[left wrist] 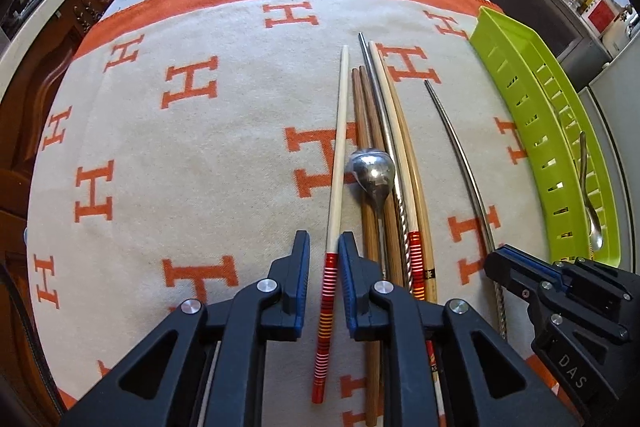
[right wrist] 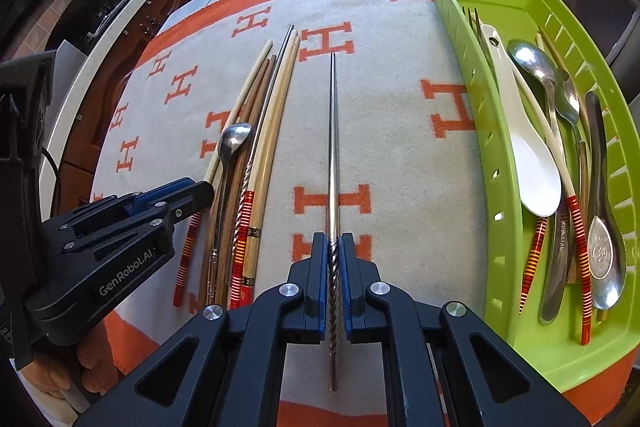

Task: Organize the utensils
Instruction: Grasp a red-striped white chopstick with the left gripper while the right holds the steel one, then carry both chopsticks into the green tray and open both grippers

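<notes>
Two grippers: left gripper (left wrist: 324, 259) narrow, straddling red-banded chopstick (left wrist: 335, 163); right gripper (right wrist: 334, 255) clamped on steel chopstick (right wrist: 333, 147). Risk: thin, smooth rod pivots, slips from end-grip, short of green tray (right wrist: 480, 131) to right.

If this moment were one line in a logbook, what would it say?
left gripper: jaws around red-banded chopstick | right gripper: jaws shut on metal chopstick | green tray: partly filled

"DAS" on the right gripper (left wrist: 505, 259) body, lower right, "GenRobot.AI" on the left gripper (right wrist: 200, 187) body, lower left, orange "H" letters across the blanket (right wrist: 400, 155)
</notes>
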Demonstrator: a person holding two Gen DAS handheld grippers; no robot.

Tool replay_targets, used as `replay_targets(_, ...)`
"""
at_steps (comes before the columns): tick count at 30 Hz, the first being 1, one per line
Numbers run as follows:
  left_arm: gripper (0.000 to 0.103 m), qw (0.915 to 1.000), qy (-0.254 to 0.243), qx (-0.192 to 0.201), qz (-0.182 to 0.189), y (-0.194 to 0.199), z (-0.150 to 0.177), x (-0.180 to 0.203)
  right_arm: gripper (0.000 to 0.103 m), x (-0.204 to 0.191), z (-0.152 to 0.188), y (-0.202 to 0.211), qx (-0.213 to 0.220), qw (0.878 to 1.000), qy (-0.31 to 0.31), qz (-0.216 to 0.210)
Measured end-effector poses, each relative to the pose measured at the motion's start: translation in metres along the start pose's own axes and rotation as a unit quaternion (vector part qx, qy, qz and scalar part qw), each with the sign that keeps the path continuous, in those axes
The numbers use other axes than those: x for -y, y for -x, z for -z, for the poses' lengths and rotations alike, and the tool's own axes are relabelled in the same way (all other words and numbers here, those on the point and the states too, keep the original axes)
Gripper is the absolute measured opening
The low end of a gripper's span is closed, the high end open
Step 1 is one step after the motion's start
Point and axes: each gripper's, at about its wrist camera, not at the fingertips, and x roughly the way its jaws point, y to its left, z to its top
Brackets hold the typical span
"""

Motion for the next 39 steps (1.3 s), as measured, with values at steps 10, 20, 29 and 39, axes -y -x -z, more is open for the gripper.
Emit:
replay_targets(10, 0.023, 0.9987, -0.012, 0.043, -0.025, 0.002, 0.009, 0.008, 0.017, -0.013, 0.001, -0.004, 0.066, 0.996, 0.05, 0.03)
replay_targets(20, 0.003, 0.9974, 0.016, 0.07, 0.01, 0.005, 0.019, -0.01, 0.006, -0.026, 0.01, -0.009, 0.12, 0.986, 0.091, 0.072)
replay_targets(29, 0.003, 0.9931, 0.068, 0.084, 0.045, 0.032, 0.028, -0.029, 0.005, 0.0, 0.012, 0.039, 0.156, 0.987, 0.017, -0.019)
replay_targets(39, 0.003, 0.9862, 0.057, 0.111, 0.109, 0.089, 0.01, 0.0, 0.005, 0.079, -0.008, 0.104, 0.195, 0.98, -0.033, 0.032)
